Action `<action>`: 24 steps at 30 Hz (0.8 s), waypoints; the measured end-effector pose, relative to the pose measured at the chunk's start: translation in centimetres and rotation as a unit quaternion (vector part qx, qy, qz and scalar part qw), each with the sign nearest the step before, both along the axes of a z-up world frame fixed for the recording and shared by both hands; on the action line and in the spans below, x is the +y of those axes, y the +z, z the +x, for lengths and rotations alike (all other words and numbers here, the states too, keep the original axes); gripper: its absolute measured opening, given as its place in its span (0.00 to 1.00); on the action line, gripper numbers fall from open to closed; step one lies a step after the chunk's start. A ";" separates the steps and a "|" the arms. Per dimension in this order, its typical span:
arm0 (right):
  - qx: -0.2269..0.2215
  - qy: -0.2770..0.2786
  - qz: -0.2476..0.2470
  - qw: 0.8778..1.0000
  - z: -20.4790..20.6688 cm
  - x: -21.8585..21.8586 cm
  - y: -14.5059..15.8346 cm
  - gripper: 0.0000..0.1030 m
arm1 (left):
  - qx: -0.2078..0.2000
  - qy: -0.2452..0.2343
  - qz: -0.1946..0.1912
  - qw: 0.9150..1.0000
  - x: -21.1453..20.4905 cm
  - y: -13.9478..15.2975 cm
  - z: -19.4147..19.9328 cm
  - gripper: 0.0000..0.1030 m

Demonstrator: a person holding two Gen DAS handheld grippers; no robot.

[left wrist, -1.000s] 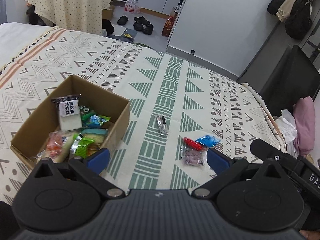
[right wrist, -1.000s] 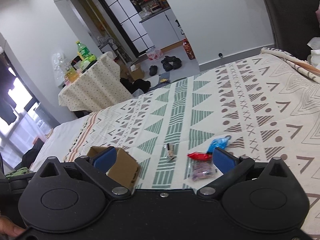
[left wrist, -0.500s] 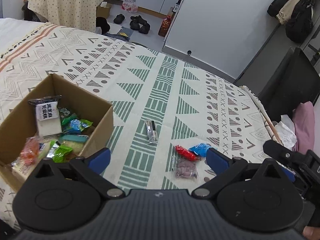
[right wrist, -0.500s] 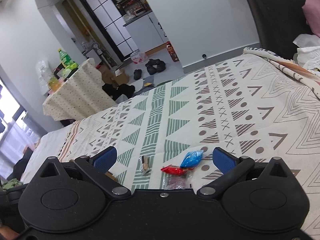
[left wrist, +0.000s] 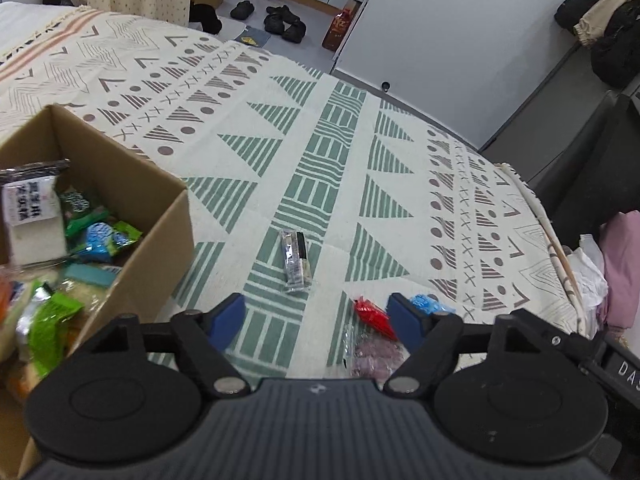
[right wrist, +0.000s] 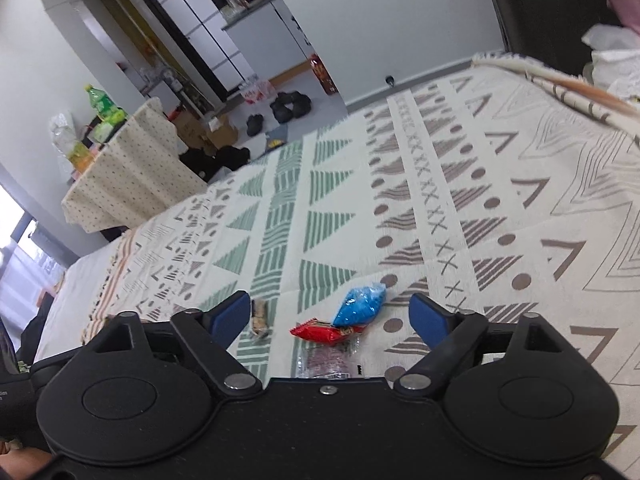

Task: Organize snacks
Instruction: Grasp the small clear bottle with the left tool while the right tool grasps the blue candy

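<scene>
Most snacks already lie in the box (left wrist: 168, 216) at left, while four packets, clear stick (left wrist: 296, 261), red (right wrist: 322, 330), blue (right wrist: 362, 305) and purple (left wrist: 374, 354), wait on the blanket (left wrist: 320, 152) near both empty, wide-spread grippers, left (left wrist: 318, 312) and right (right wrist: 340, 316).

Red (right wrist: 322, 331), blue (right wrist: 360, 305), purple (right wrist: 326, 360) and clear (left wrist: 296, 261) snack packets lie flat beside the snack-filled cardboard box (left wrist: 160, 220).

I read this as a home bedroom: patterned bedspread (left wrist: 328, 168) underfoot, shoes (left wrist: 284, 24) on the floor, coats (left wrist: 600, 20) hanging, draped side table (right wrist: 132, 176), kitchen doorway (right wrist: 236, 28) beyond.
</scene>
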State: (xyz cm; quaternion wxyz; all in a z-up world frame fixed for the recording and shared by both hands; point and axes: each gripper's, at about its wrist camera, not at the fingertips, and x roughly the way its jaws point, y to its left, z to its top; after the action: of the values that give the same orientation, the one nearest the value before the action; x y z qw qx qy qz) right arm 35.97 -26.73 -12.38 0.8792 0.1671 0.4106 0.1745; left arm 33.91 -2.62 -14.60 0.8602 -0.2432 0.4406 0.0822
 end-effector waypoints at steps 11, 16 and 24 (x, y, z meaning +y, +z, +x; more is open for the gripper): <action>0.047 -0.004 -0.011 0.999 3.0 1.7 -4.1 0.72 | 0.031 0.000 -0.006 0.999 0.7 -4.2 4.5 0.53; 0.055 -0.011 -0.014 0.998 4.2 2.2 -5.6 0.70 | 0.036 -0.002 -0.006 0.999 0.9 -5.5 5.8 0.46; 0.076 -0.014 -0.022 0.997 5.4 3.1 -8.0 0.68 | 0.047 -0.003 0.007 0.999 0.7 -7.0 6.9 0.22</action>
State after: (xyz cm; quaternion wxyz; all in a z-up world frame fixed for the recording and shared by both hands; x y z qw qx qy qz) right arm 41.36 -23.63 -20.42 0.8515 0.1663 0.4774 0.1396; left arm 40.82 -1.90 -21.57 0.8406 -0.2320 0.4804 0.0940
